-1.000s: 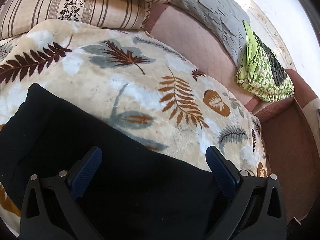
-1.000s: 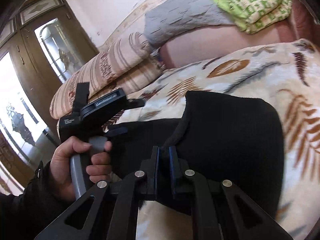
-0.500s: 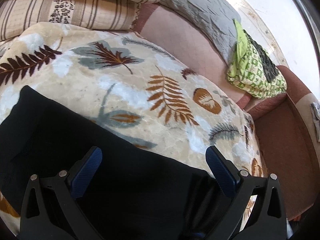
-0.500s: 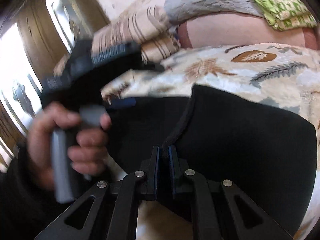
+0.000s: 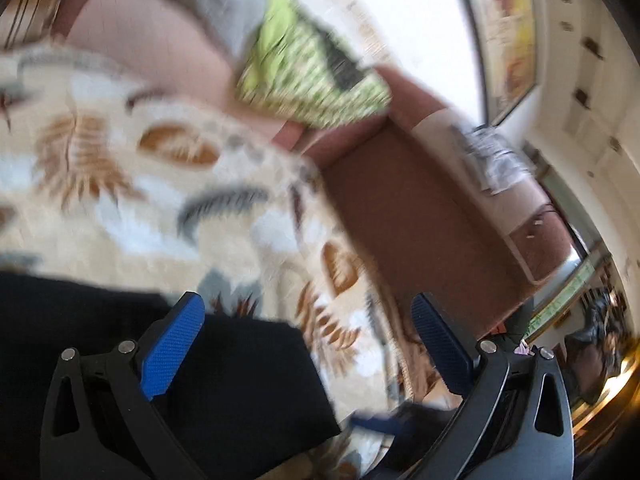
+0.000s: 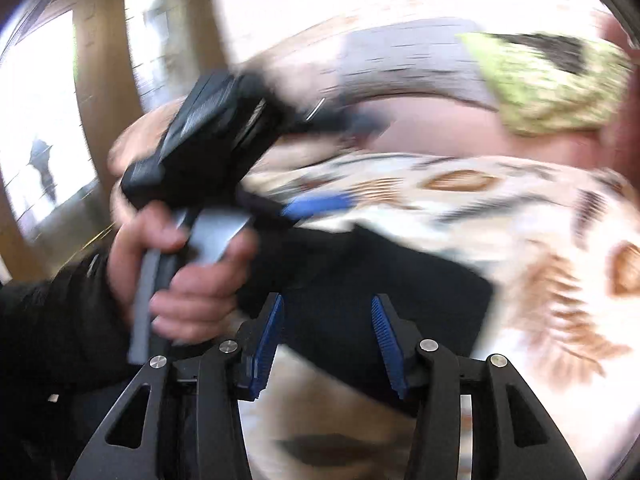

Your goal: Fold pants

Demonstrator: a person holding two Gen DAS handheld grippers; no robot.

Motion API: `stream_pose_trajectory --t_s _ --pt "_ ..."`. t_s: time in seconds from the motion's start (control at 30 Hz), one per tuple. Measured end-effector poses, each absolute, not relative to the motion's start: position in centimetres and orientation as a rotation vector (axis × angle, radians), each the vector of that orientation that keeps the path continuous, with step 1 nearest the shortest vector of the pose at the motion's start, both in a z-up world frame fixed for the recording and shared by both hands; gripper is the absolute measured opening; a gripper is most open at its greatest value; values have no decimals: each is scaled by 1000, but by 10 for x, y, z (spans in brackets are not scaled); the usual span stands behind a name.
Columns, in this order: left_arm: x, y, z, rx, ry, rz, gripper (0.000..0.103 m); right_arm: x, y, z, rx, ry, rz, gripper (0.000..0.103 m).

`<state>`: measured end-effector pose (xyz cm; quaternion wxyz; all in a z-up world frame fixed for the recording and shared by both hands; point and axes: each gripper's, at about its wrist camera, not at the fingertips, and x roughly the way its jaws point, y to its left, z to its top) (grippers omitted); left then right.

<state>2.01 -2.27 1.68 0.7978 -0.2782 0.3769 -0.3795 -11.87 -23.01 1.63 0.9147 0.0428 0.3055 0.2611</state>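
The black pants lie folded on the leaf-print blanket, under and just ahead of both tools. To finish well, draw both away without dragging the cloth. The left hand-held gripper hangs released, jaws wide and empty, angled down over the fold's corner. The right hand-held gripper has just been opening, nothing pinched, pads apart above the pants.
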Motion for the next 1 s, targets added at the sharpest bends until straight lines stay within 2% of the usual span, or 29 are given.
stream_pose_trajectory --t_s 0.03,0.07,0.13,0.2,0.27,0.5,0.57,0.6,0.63,0.73,0.8,0.83,0.87,1.0 --pt "27 -26 8 -594 854 -775 84 -116 -236 14 94 650 508 30" --pt "31 -27 1 -585 889 -730 75 -113 -240 10 86 676 479 4" --pt "41 -26 -23 -559 1008 -611 24 -108 -243 -1 72 729 441 0" --pt "45 -15 -36 -576 1058 -532 1 -100 -240 -14 56 791 418 0" --pt "46 -3 -46 -683 1089 -542 1 -91 -238 -34 41 898 406 0" --pt "35 -7 -31 -623 1023 -518 2 -75 -256 -20 209 858 436 0" --pt "21 -4 -14 -597 953 -524 11 -67 -259 -8 191 789 409 5" --pt "15 -2 -6 -590 904 -544 21 -59 -259 -3 180 769 394 6" --pt "10 -2 2 -588 860 -568 25 -51 -258 -2 179 771 386 6" --pt "1 -10 9 -553 837 -609 25 -19 -253 -13 184 816 373 6" --pt "-1 -17 -11 -516 938 -536 24 -1 -245 -36 182 907 390 3" --pt "-2 -18 -24 -512 986 -500 15 1 -243 -42 175 892 386 1" --pt "-8 -17 -29 -506 978 -463 11 2 -242 -44 169 873 384 0" --pt "-18 -12 -33 -520 961 -421 5 2 -241 -43 166 860 389 0"
